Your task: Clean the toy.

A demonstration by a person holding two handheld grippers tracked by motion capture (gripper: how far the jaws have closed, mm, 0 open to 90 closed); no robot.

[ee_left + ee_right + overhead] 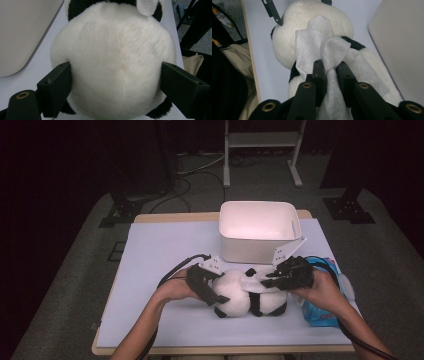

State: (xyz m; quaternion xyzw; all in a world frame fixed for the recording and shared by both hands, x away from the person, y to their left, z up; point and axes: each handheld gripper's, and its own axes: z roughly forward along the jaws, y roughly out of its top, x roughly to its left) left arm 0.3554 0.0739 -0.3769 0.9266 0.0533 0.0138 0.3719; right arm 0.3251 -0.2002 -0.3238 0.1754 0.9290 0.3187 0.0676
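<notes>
Left gripper (212, 292) clamps the round white head of the black-and-white plush panda (250, 297), which lies mid-table, front half. Right gripper (272, 279) pinches a white wet wipe (322, 50) draped over the panda. Behind: white rectangular plastic bin (260, 251) on the pale table (160, 245).

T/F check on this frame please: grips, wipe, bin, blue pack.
1. The left gripper has its jaws pressed on either side of the panda plush. True.
2. The right gripper holds nothing. False: a white wipe sits pinched between its jaws and lies over the panda plush.
3. The white bin already holds the panda plush. False: it lies on the table in front of the bin.
4. A blue pack lies by the person's right hand. True.
</notes>
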